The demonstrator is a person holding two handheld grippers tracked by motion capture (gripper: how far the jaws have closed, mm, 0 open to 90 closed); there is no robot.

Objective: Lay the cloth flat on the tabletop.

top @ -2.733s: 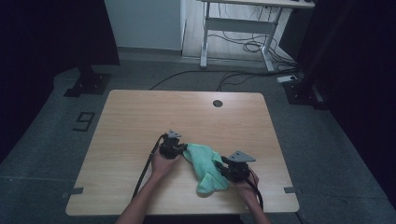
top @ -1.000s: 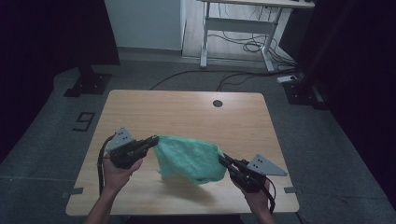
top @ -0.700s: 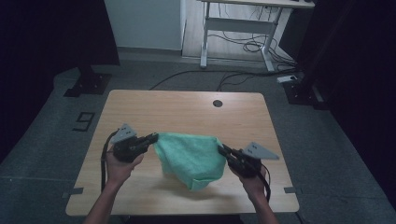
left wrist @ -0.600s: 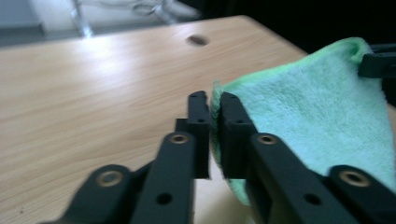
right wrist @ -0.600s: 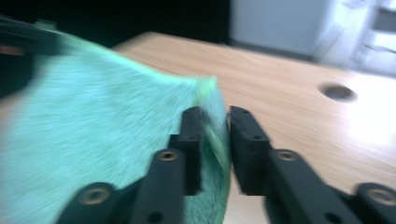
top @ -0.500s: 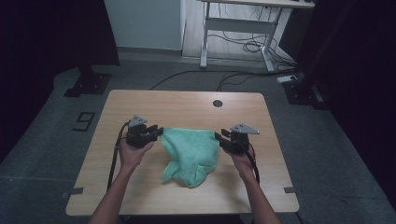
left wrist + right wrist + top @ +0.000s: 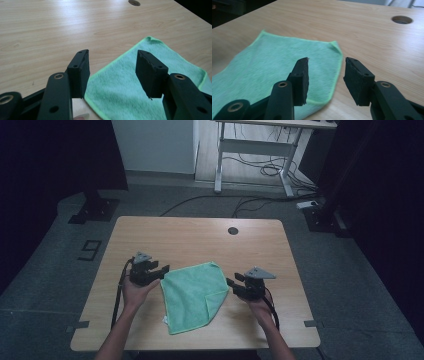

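So the green cloth (image 7: 192, 295) is lying flat on the wooden surface (image 7: 200, 237), spread out in a rough square with one corner pointing toward the person's edge, well short of the round cable hole (image 7: 232, 230) at the far side. The left hand-held gripper (image 7: 162, 270) sits right at the cloth's left corner, jaws apart after just having been opening, and nothing is pinched in them; in the left gripper view (image 7: 112, 72) the cloth's edge lies on the surface below the gap between the two black jaws, not squeezed. The right hand-held gripper (image 7: 231, 285) is just beside the cloth's right corner, jaws also spread and just having been opening, holding nothing; the right gripper view (image 7: 325, 80) shows the cloth's bright green hem running under the gap, lying loose. Both hands rest low on the surface either side of the cloth, cables trailing back toward the person.
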